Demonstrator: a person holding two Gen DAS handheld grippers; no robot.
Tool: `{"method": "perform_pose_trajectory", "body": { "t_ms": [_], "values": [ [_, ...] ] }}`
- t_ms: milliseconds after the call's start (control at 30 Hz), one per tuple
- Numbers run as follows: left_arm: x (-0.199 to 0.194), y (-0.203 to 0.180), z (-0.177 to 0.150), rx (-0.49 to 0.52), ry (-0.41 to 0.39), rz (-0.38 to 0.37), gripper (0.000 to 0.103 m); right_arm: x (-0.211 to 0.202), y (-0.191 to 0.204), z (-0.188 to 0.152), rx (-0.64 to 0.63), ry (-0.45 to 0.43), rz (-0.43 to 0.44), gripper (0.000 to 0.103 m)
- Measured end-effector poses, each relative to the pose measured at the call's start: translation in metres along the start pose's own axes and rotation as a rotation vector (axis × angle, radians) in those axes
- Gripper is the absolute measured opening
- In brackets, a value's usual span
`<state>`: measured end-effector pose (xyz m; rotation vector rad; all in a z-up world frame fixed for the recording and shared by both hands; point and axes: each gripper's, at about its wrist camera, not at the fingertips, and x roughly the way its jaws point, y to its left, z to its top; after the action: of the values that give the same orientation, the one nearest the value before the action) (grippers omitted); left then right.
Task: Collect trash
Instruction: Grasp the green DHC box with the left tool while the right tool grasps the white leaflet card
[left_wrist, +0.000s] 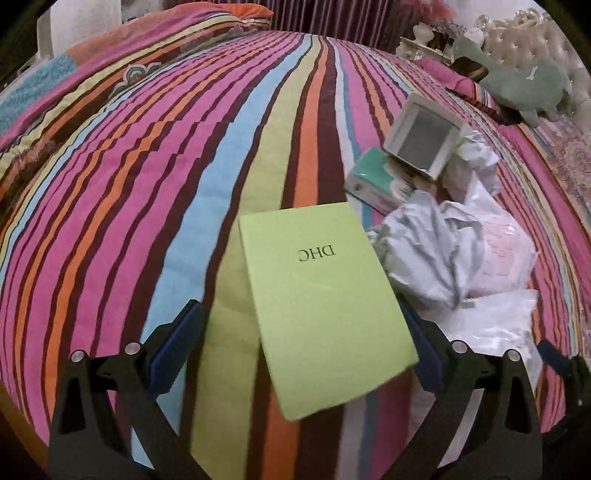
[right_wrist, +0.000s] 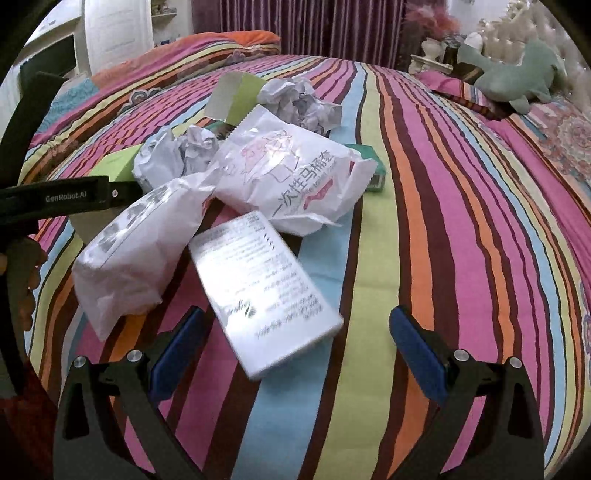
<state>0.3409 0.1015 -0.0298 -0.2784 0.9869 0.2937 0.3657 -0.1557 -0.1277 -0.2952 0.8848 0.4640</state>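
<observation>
The green DHC box (left_wrist: 325, 310) hides all but the edge of the left gripper's right pad, at four o'clock from its printed letters. The white printed box (right_wrist: 264, 295) is motion-blurred, its small text unreadable. A teal box (right_wrist: 373, 166) shows only a corner past the white plastic bag (right_wrist: 295, 177), at three o'clock. The person's hand (right_wrist: 22, 280) is cut by the left edge.

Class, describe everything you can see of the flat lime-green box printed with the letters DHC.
The flat lime-green DHC box looks like smooth matte cardboard, rectangular, plain except for its dark lettering, which reads upside down in the left wrist view. It lies between the fingers of the open left gripper, tilted, over the striped quilt. Its far right edge is near crumpled grey paper; whether they touch is unclear.
</observation>
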Motion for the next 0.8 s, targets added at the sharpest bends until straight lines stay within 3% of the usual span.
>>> {"method": "perform_pose_trajectory", "body": {
  "t_ms": [200,267,300,333,633,800],
  "values": [
    [0.010,0.011,0.003,0.013,0.026,-0.002,0.094,0.008,0.005,0.008,-0.008,0.006,0.014,0.093],
    [0.009,0.012,0.003,0.038,0.023,0.004,0.079,0.009,0.008,0.008,-0.012,0.012,0.033,0.083],
    [0.008,0.013,0.003,0.051,0.015,0.019,0.064,0.009,0.008,0.008,-0.011,0.016,0.041,0.075],
    [0.007,0.015,0.004,0.061,0.007,0.028,0.056,0.010,0.009,0.007,-0.008,0.024,0.060,0.065],
    [-0.008,0.026,-0.007,0.112,0.006,-0.010,0.056,-0.009,0.008,-0.007,0.110,0.014,0.050,0.059],
    [-0.024,0.034,-0.025,0.117,-0.004,-0.027,0.056,-0.026,0.001,-0.019,0.222,0.010,0.092,0.058]
  ]
}}
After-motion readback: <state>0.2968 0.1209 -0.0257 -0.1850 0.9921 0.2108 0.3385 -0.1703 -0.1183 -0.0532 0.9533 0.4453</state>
